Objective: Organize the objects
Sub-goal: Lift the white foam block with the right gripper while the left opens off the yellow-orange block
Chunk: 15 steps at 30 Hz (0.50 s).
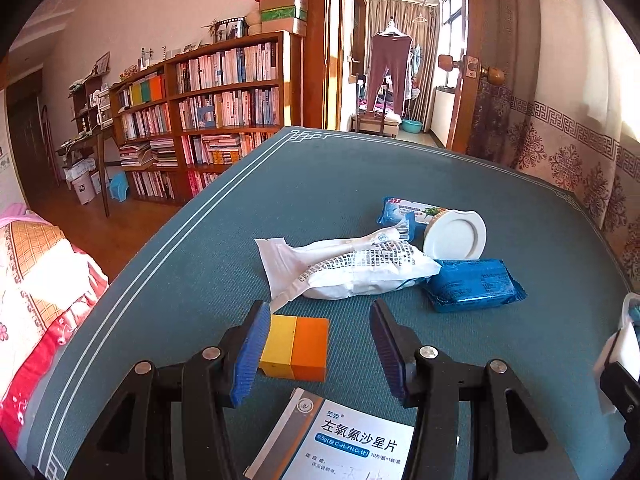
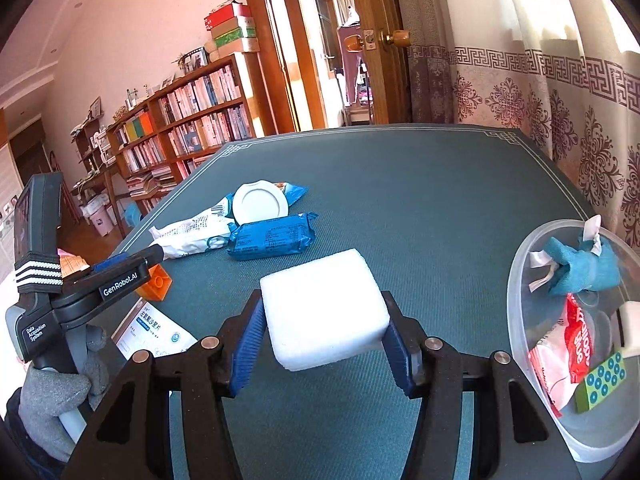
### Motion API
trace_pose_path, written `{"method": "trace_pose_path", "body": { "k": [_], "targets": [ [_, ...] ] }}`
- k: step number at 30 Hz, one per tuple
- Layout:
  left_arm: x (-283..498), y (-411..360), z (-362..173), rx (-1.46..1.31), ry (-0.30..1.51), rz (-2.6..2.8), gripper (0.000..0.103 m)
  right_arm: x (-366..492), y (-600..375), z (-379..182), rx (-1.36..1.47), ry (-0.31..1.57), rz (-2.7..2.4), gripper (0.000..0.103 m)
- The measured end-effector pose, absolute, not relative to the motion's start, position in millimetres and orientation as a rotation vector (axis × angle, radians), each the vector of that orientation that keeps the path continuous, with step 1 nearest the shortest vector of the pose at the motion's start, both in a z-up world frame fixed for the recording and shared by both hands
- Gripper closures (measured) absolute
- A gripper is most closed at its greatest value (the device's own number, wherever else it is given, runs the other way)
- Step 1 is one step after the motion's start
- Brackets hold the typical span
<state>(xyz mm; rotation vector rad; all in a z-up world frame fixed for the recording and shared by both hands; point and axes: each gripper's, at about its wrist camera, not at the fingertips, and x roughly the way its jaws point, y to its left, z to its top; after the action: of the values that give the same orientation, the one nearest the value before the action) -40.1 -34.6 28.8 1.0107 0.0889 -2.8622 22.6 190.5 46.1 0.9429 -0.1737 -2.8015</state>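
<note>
My left gripper (image 1: 318, 346) is open around a yellow and orange block (image 1: 294, 348) that rests on the green table mat (image 1: 200, 272); the left pad (image 1: 250, 354) is close to the block, the right pad is apart from it. My right gripper (image 2: 324, 336) is shut on a white foam block (image 2: 326, 308) held just above the mat. A clear plastic tub (image 2: 520, 280) at the right holds a teal cloth (image 2: 584, 268), a red and white packet (image 2: 568, 354) and a green studded brick (image 2: 600, 382). The left gripper also shows in the right wrist view (image 2: 128, 266).
On the mat lie a white printed pouch (image 1: 352, 268), a blue foil pack (image 1: 474, 284), a white round lid (image 1: 454, 236) on a blue wrapper (image 1: 400, 210), and a medicine box (image 1: 340, 444) under my left gripper. A curtain (image 2: 560, 92) hangs at the right; a bookshelf (image 1: 208, 112) stands at the left.
</note>
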Motion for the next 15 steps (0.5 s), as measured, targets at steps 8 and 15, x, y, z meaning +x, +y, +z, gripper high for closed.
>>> {"method": "trace_pose_path", "body": {
  "k": [8,15],
  "targets": [
    [-28.5,-10.2,36.2,1.024,0.043,-2.931,0.048,39.2,217.6,50.8,0.922,-0.208,-2.863,0.047],
    [-20.2,21.6,37.8,1.057,-0.017,-3.011,0.048,52.2,247.6,47.3,0.953,-0.259,-2.931,0.047]
  ]
}}
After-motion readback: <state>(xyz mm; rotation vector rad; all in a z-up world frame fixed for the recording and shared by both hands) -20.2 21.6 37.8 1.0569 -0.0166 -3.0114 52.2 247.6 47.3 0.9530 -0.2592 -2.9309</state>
